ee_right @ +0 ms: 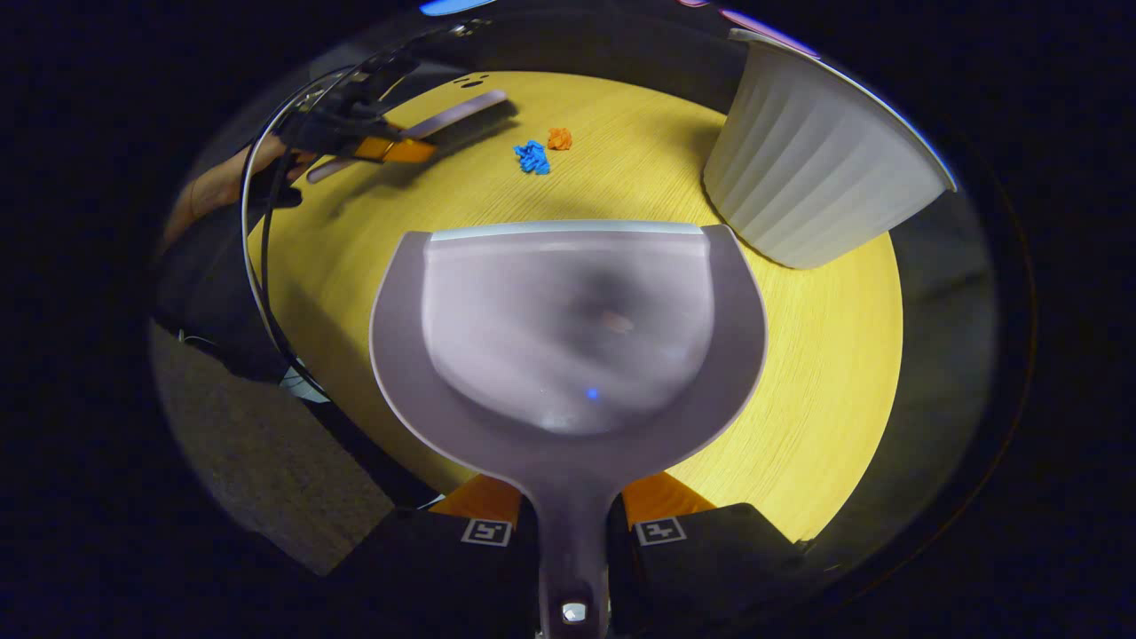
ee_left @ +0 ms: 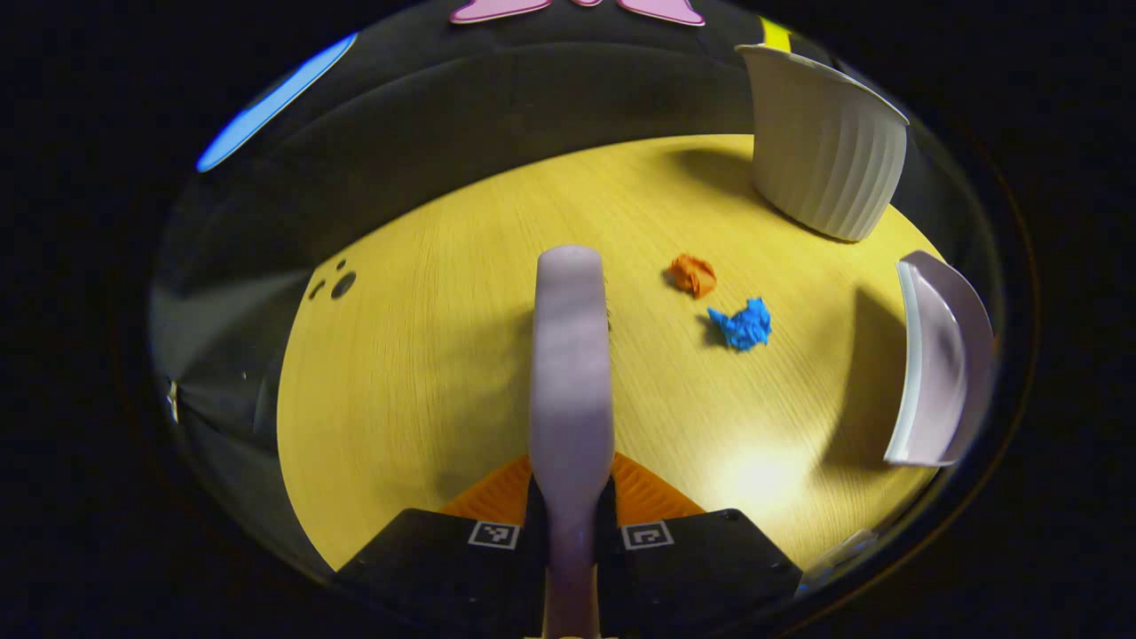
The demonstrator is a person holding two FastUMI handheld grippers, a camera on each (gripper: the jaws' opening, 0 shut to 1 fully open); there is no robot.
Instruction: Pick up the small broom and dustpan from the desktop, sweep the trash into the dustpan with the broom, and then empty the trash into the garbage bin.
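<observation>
My left gripper point(ee_left: 571, 510) is shut on the handle of the small pale-purple broom point(ee_left: 571, 373), which points away over the round yellow table point(ee_left: 426, 355). An orange paper wad point(ee_left: 693, 273) and a blue paper wad point(ee_left: 742, 325) lie to the right of the broom's far end. My right gripper point(ee_right: 571, 524) is shut on the handle of the pale-purple dustpan point(ee_right: 568, 337), held above the table with its mouth edge facing the wads point(ee_right: 532, 157). The dustpan point(ee_left: 932, 364) stands at the right edge in the left gripper view. Far left in the right gripper view, the left gripper point(ee_right: 373, 142) holds the broom point(ee_right: 453, 114).
A white ribbed garbage bin point(ee_left: 825, 151) stands at the table's far right, also seen as the bin point(ee_right: 808, 169) just right of the dustpan. A person's hand and sleeve point(ee_right: 213, 231) with a cable are at the left. Small dark holes point(ee_left: 337, 282) mark the table's left side.
</observation>
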